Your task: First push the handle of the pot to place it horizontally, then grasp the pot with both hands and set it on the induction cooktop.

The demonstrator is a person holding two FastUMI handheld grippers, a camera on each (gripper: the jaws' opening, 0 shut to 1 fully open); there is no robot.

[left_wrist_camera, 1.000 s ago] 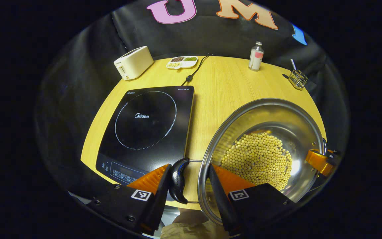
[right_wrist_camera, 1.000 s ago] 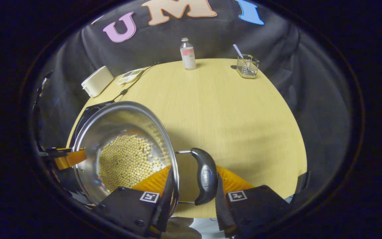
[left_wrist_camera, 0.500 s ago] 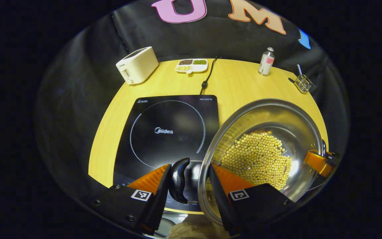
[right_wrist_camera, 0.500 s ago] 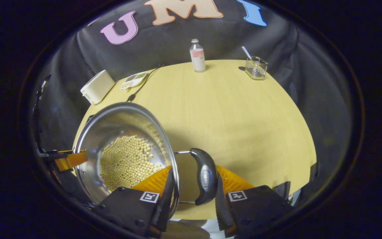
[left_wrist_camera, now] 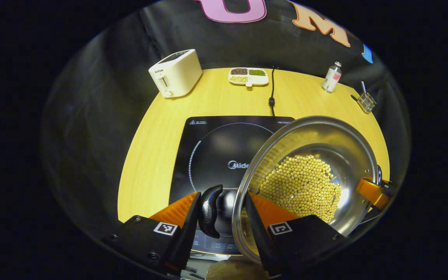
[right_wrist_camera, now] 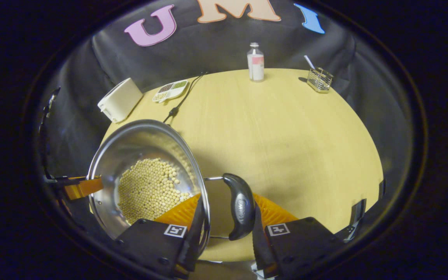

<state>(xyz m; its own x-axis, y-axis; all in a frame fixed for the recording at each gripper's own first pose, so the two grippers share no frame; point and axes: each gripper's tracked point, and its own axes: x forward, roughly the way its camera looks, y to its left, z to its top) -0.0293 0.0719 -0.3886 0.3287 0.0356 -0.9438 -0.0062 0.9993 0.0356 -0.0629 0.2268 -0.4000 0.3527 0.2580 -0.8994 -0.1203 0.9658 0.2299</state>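
Left gripper (left_wrist_camera: 219,212) clamped, one finger outside black handle (left_wrist_camera: 209,210), other inside pot (left_wrist_camera: 305,175) rim. Right gripper (right_wrist_camera: 226,212) mirrors it on opposite handle (right_wrist_camera: 240,206). Both level, facing forward.

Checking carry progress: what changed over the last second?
The pot, held by the left gripper and right gripper, moved sideways from beside the induction cooktop to partly over it. Both grips stayed shut on the handles; the beans stayed inside, and the toaster and bottle stayed put.
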